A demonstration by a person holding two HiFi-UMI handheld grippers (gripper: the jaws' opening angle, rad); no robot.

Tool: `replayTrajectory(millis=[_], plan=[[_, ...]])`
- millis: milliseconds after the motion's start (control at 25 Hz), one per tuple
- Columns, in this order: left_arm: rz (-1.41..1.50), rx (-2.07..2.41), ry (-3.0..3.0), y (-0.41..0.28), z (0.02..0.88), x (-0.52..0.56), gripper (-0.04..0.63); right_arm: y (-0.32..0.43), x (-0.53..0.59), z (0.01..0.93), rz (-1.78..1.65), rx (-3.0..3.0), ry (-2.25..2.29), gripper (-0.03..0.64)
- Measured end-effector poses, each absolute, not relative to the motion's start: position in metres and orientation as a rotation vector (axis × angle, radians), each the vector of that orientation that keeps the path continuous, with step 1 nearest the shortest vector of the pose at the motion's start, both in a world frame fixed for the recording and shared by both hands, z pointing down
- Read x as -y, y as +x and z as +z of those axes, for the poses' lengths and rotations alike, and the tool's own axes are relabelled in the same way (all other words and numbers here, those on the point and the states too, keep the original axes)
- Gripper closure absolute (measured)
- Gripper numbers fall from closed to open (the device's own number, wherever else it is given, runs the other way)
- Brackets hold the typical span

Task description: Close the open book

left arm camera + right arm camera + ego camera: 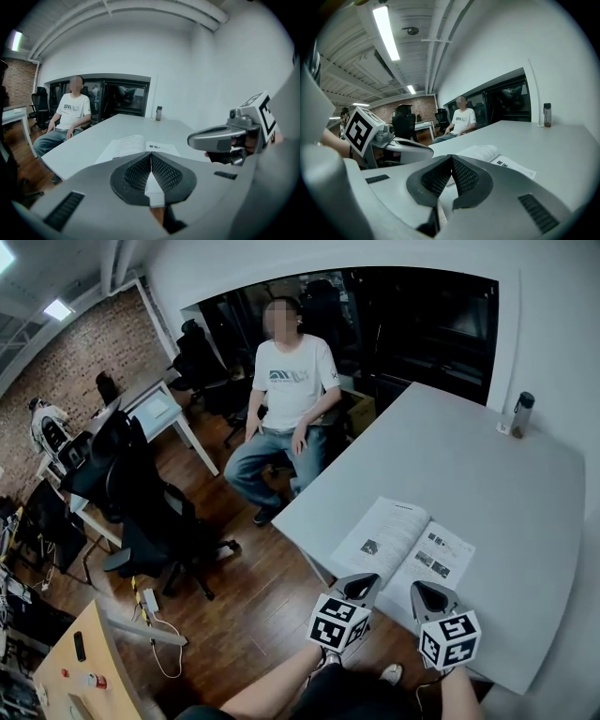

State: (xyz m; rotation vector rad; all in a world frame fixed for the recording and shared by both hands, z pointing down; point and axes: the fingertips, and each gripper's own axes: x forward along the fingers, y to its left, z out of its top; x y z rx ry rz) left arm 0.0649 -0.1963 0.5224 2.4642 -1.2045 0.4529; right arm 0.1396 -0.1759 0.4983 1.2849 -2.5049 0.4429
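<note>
one pale grey table [525,493] fills the right of your head view, with its near corner under your hands. beyond its far-left edge a person [286,390] in a white t-shirt and jeans sits on a chair, facing you. the book [403,545] lies open and face up on the table, close to the left edge and directly ahead of both grippers. its white pages carry blocks of print and a few small dark pictures. the left page bulges up toward the spine and the right page lies flatter. your left gripper [361,585] and right gripper [427,593] hang side by side just short of the book's near edge, each with its jaws pressed together on nothing. a small dark-capped bottle [521,414] stands upright at the table's far edge, well apart from the book.
</note>
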Motion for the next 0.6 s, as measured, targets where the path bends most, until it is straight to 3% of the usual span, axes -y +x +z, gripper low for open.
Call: replayTrajectory(millis=[320, 600], plan=[[0.491, 1.068, 2.423, 0.045, 0.57, 0.222, 0.587, 0.116, 0.195, 0.52, 0.483, 2.421, 1.317, 0.614], [0.505, 1.001, 2.388, 0.037, 0.603, 0.243, 0.331, 0.109, 0.199, 0.533, 0.513, 2.339, 1.381, 0.614]])
